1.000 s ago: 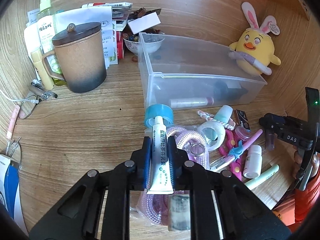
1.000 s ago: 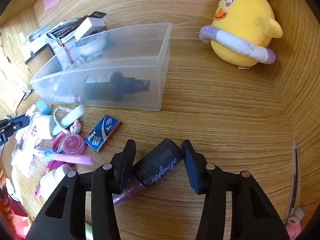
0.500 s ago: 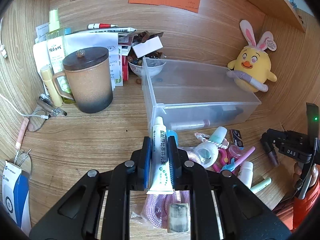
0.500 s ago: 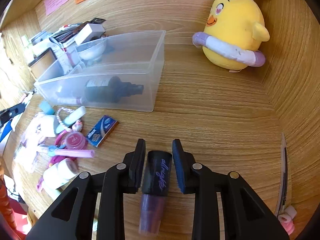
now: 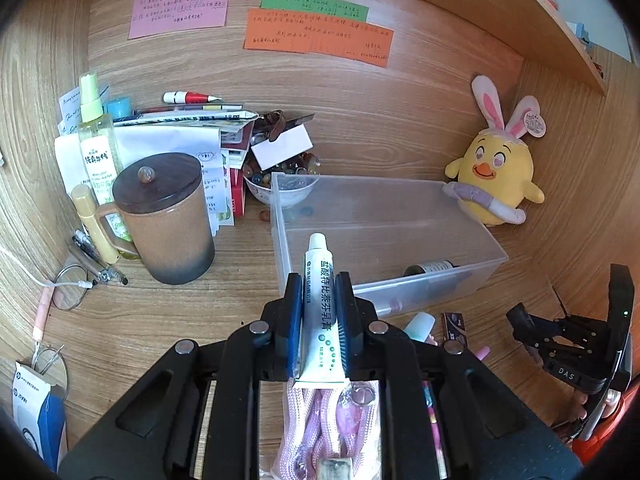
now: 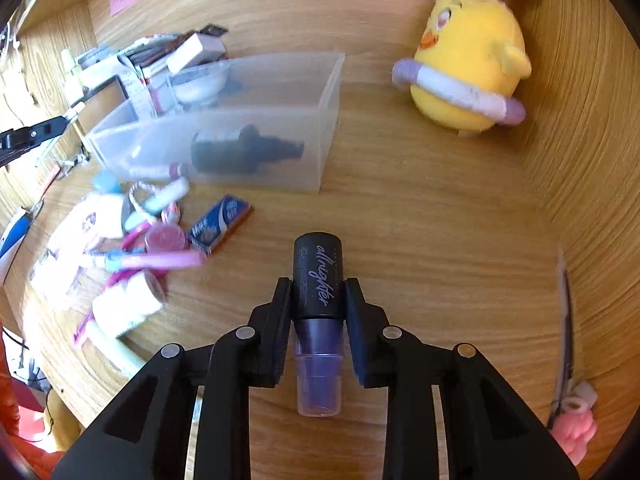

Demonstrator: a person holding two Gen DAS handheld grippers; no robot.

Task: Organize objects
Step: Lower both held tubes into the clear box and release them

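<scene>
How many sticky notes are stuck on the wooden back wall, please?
3: a pink note at upper left, a green note to its right, and an orange note overlapping just below the green one. More may lie beyond view.

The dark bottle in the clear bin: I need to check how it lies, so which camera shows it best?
The right wrist view: the dark bottle shows whole through the clear bin's front wall, lying on its side. The left wrist view shows only its end, behind the bin's near wall and the tube in the left gripper.
</scene>
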